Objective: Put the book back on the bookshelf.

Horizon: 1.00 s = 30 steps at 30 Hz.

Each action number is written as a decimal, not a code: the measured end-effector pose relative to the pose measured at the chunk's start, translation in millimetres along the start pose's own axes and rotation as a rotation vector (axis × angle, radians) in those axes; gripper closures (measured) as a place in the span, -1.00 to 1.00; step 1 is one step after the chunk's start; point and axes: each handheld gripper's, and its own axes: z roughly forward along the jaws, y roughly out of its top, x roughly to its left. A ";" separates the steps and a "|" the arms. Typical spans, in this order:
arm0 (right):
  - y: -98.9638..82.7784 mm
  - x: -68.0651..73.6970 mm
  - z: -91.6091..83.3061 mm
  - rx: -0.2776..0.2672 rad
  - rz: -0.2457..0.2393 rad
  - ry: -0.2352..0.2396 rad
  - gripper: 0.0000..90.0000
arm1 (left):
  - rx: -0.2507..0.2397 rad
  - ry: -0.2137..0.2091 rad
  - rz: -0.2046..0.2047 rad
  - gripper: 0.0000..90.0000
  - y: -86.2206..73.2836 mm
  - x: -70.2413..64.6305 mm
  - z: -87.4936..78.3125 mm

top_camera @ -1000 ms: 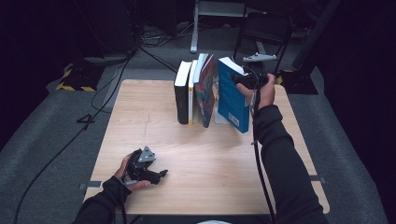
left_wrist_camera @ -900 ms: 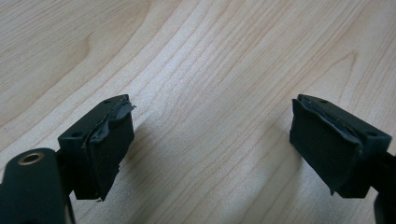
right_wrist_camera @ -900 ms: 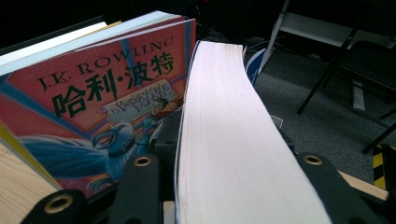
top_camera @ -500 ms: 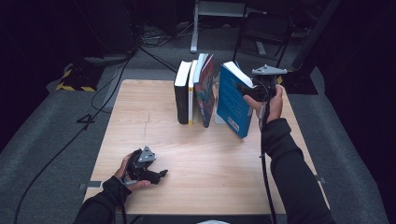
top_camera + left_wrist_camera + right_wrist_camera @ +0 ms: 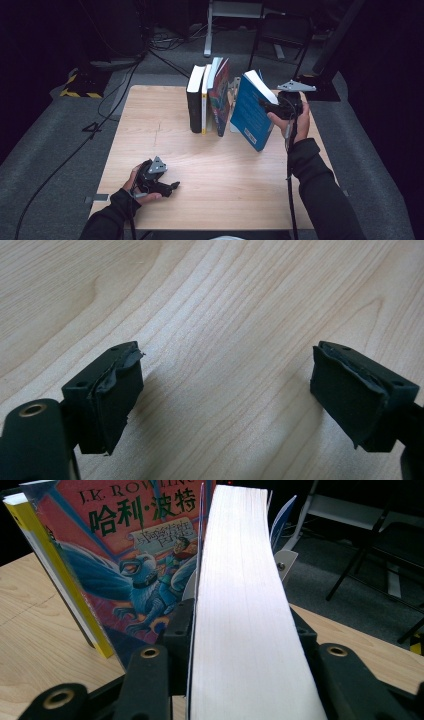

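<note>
My right gripper (image 5: pixel 266 105) is shut on a thick blue book (image 5: pixel 249 113), clamping it across its white page edge (image 5: pixel 245 630). The book leans with its top toward the right, a gap apart from the row of standing books (image 5: pixel 206 100). In the right gripper view, the nearest book of that row has a colourful illustrated cover (image 5: pixel 145 565), and a yellow-spined book (image 5: pixel 55 565) stands behind it. My left gripper (image 5: pixel 171 188) rests near the table's front left. Its jaws stand wide open over bare wood (image 5: pixel 225 300), with nothing between the pads (image 5: pixel 117 400).
The wooden table (image 5: pixel 225 190) has dark grey floor around it. A white metal bookend (image 5: pixel 233 92) stands between the row and the blue book. Folding chairs (image 5: pixel 360 545) and cables lie beyond the far edge.
My right hand has carried the blue book rightward and a little lower, away from the row, and it leans more. My left hand has stayed put.
</note>
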 end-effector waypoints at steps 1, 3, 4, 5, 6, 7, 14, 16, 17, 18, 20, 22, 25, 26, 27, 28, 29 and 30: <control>0.0 0.0 0.0 0.000 0.000 0.000 0.30 | 0.000 0.000 0.000 -0.70 0.0 0.0 0.0; -2.0 0.1 -1.2 -0.004 0.003 -0.005 0.29 | 0.000 0.000 0.000 -0.70 0.0 0.0 0.0; -2.0 0.1 -1.2 -0.004 0.003 -0.005 0.29 | 0.000 0.000 0.000 -0.70 0.0 0.0 0.0; -2.6 -0.6 -1.3 -0.003 0.009 -0.008 0.26 | 0.001 -0.001 0.002 -0.70 0.0 0.1 0.0; -3.3 -1.0 -1.1 0.013 0.021 -0.021 0.15 | 0.001 0.000 0.002 -0.70 0.0 0.1 0.0; -3.6 -0.8 -0.5 0.026 0.021 -0.026 0.08 | 0.001 0.000 0.007 -0.70 0.1 0.4 -0.1; -11.9 -1.0 -1.1 0.033 0.029 -0.030 -0.05 | 0.001 0.000 0.007 -0.70 0.1 0.4 -0.1; -17.9 -0.9 -3.7 0.027 0.019 -0.034 -0.11 | 0.001 0.000 0.007 -0.70 0.1 0.4 -0.1; -23.4 -1.1 -5.5 0.020 0.019 -0.031 -0.11 | 0.000 0.000 0.001 -0.70 0.0 0.0 0.0; -27.6 -1.5 -6.2 0.014 0.026 -0.025 -0.12 | 0.001 0.000 0.005 -0.70 0.1 0.3 -0.1; -32.0 -1.8 -6.5 0.012 0.027 -0.018 -0.13 | 0.001 0.001 0.004 -0.70 0.0 0.2 -0.1; -46.2 -2.5 -4.5 0.009 0.038 -0.008 -0.19 | 0.001 0.001 0.005 -0.70 0.1 0.3 -0.1; -56.3 -2.2 -1.5 0.017 0.034 -0.012 -0.22 | 0.001 -0.001 0.005 -0.70 0.1 0.3 -0.1; -63.4 -1.2 1.3 0.026 0.022 -0.006 -0.19 | 0.001 0.001 0.004 -0.70 0.1 0.2 -0.1; -70.0 -0.6 4.0 0.029 0.027 -0.003 -0.14 | 0.001 -0.001 0.003 -0.70 0.0 0.2 0.0; -76.6 -0.7 7.2 0.033 0.039 0.009 -0.08 | 0.001 0.001 0.003 -0.70 0.1 0.2 -0.1; -82.7 -0.9 9.9 0.027 0.060 0.022 -0.06 | 0.001 0.001 0.004 -0.70 0.1 0.3 -0.1; -88.2 -0.8 12.7 0.022 0.080 0.032 0.00 | 0.001 0.000 0.006 -0.70 0.1 0.4 -0.1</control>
